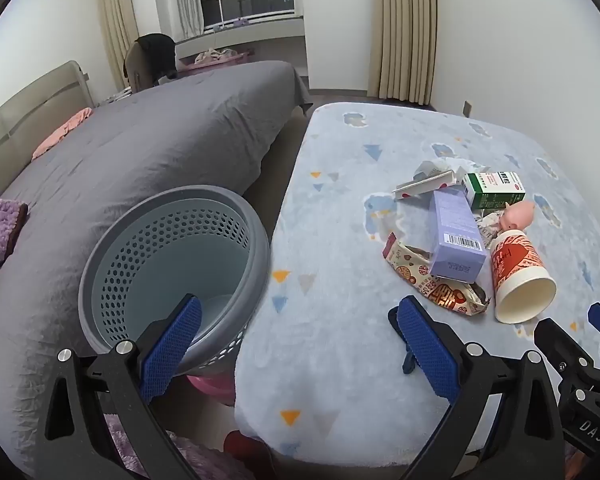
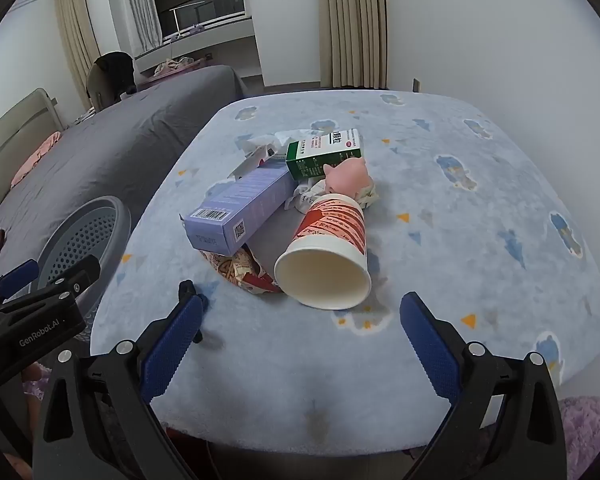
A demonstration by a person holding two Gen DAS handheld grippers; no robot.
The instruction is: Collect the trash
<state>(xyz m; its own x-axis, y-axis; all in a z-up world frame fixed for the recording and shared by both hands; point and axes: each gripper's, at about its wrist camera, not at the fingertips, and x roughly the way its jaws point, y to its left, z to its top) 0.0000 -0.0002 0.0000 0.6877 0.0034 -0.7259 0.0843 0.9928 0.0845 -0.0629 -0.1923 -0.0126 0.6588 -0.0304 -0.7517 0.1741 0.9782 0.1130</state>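
A pile of trash lies on the blue cloth-covered table (image 2: 460,240): a red-and-white paper cup (image 2: 328,256) on its side, a purple box (image 2: 240,212), a green-and-white box (image 2: 324,152), a printed wrapper (image 2: 240,268), crumpled paper (image 2: 304,200) and a pink pig figure (image 2: 348,176). The cup (image 1: 520,276) and purple box (image 1: 456,236) also show in the left wrist view. A grey perforated bin (image 1: 172,264) stands left of the table. My left gripper (image 1: 296,344) is open and empty between bin and table. My right gripper (image 2: 300,340) is open and empty, just short of the cup.
A bed with a grey cover (image 1: 140,152) runs along the left behind the bin. A small dark scrap (image 2: 188,288) lies on the table by my right gripper's left finger. Curtains (image 2: 356,24) and a wall stand behind the table.
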